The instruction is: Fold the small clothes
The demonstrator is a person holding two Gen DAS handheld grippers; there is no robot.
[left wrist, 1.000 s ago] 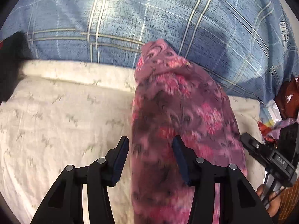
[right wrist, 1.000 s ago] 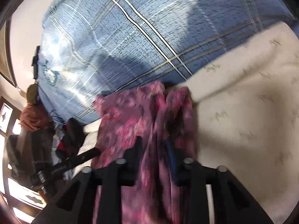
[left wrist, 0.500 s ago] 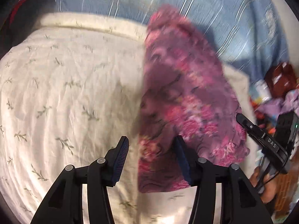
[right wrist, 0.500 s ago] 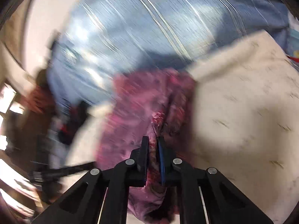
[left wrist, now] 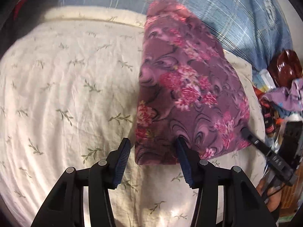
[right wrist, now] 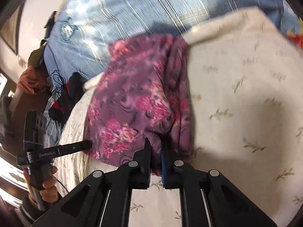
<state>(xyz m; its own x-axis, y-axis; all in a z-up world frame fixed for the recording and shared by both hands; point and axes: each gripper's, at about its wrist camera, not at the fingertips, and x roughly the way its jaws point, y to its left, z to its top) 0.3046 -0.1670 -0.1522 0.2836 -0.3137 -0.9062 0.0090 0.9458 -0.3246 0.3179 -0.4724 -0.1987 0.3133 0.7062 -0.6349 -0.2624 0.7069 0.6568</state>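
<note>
Now I see the purple cloth with pink flower print [left wrist: 189, 87] lying on the cream bedsheet with small green sprigs [left wrist: 66, 87], along the side of the sheet that is next to the clutter of bags and clothes [left wrist: 284, 94]. Its far end reaches the far edge of the sheet and lies partly over the blue checked blanket [left wrist: 236, 15] behind it. The near end stops before the near edge of the sheet.

My right gripper [right wrist: 155, 151] has just been closing, and its jaws are now pressed together on a fold of the purple cloth at its near end; the cloth sits between the two pads and is a little raised there.

My left gripper [left wrist: 153, 151] is spread about half wide above the near corner of the cloth. One blue pad [left wrist: 184, 162] is at the hem of the cloth, but if it touches I cannot tell. The other pad is over the bare sheet, so nothing is pinched.

In the right wrist view a hand [right wrist: 44, 181] holds the handle of the left gripper beside the bed. This view is somewhat blurred.
</note>
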